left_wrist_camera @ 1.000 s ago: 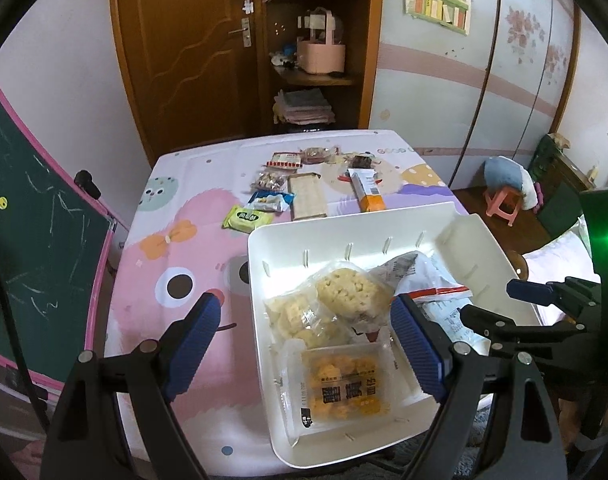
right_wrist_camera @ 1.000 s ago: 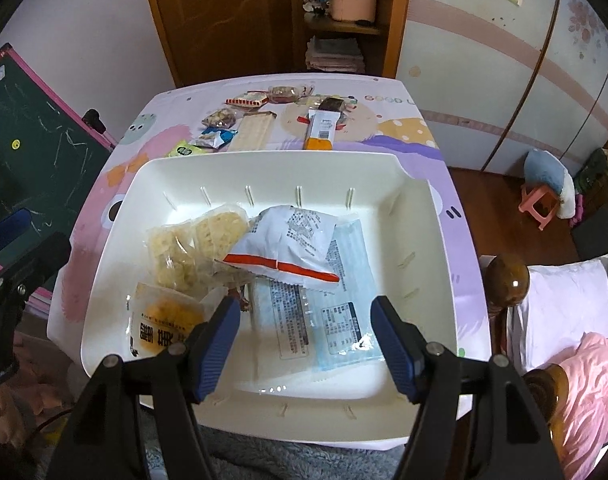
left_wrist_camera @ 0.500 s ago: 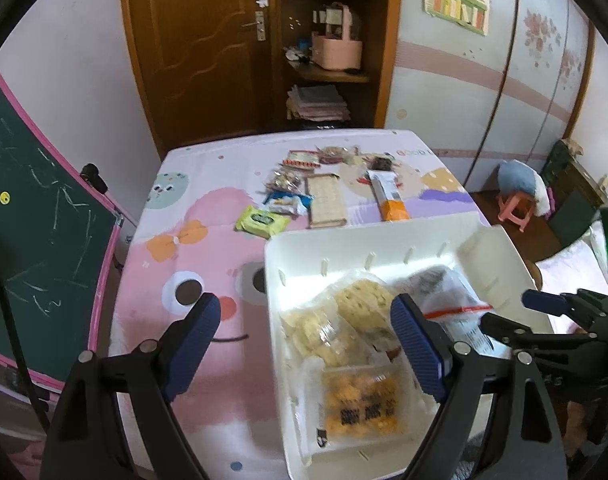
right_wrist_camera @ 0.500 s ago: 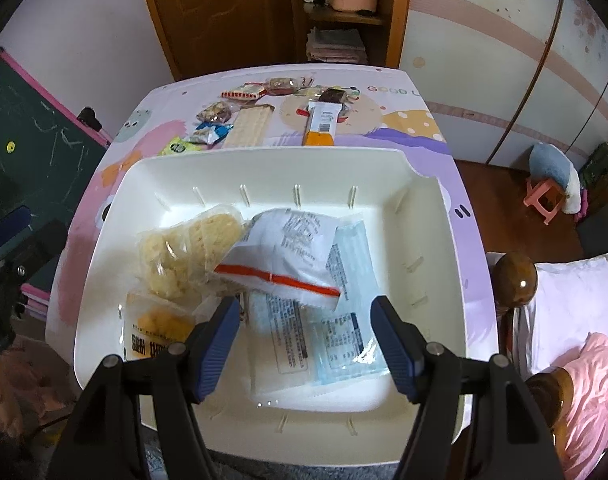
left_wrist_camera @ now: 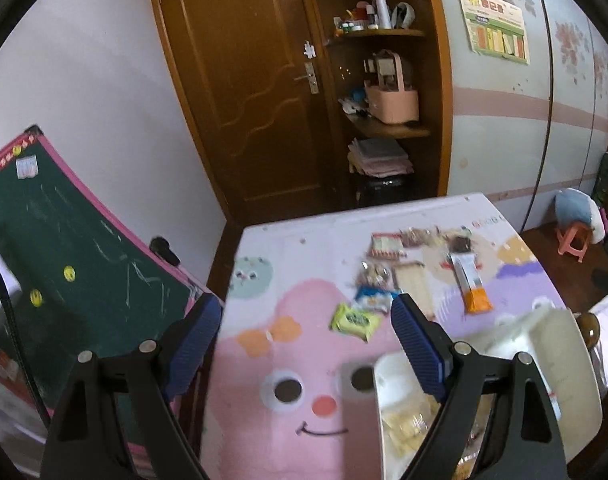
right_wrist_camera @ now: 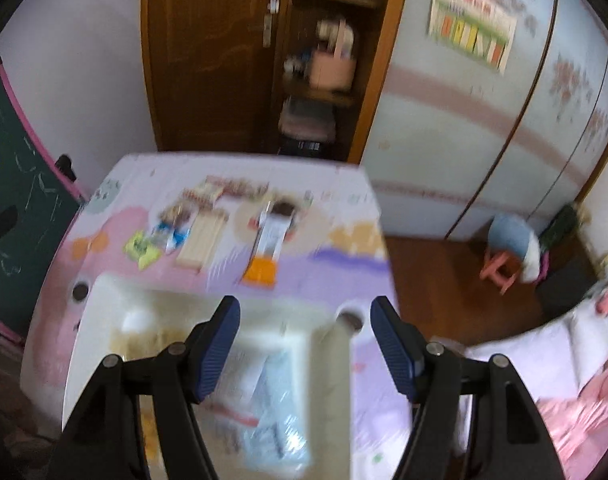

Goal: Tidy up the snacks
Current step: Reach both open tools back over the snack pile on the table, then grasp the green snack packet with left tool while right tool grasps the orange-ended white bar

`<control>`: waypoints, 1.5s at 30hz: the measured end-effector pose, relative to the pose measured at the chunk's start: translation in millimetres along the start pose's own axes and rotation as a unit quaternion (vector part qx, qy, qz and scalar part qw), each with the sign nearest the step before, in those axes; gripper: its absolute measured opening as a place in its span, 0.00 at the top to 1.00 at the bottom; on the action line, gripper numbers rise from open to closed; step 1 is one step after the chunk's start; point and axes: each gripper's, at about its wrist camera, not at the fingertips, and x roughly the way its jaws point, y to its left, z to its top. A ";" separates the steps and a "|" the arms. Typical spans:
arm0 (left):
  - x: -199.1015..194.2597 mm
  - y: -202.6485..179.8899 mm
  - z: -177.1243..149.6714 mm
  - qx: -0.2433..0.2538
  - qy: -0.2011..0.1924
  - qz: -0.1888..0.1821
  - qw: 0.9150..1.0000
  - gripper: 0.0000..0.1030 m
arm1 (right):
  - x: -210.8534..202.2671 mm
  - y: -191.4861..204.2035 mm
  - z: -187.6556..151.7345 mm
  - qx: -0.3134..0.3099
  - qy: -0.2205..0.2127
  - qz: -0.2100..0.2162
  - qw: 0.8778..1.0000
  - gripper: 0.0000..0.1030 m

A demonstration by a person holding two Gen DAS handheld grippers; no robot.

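Snacks sit in two groups: several packets already lie in our white bin at the table's near edge, while a yellow packet, an orange-tipped bar and others wait on the tablecloth beyond. Our left gripper and right gripper both hang released, grasping nothing.
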 end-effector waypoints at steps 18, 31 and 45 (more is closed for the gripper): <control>144.2 -2.9 75.9 -0.014 0.138 -0.002 0.990 0.16 | 63.7 -23.4 153.2 0.014 0.009 0.020 1.000 0.34; 304.6 -15.4 -26.2 -0.146 0.350 -0.055 0.924 0.30 | 252.8 12.9 79.9 0.071 0.221 0.091 0.968 0.34; 333.3 -39.3 -59.4 -0.161 0.409 -0.078 0.895 0.38 | 296.5 27.5 58.8 0.083 0.275 0.099 0.953 0.34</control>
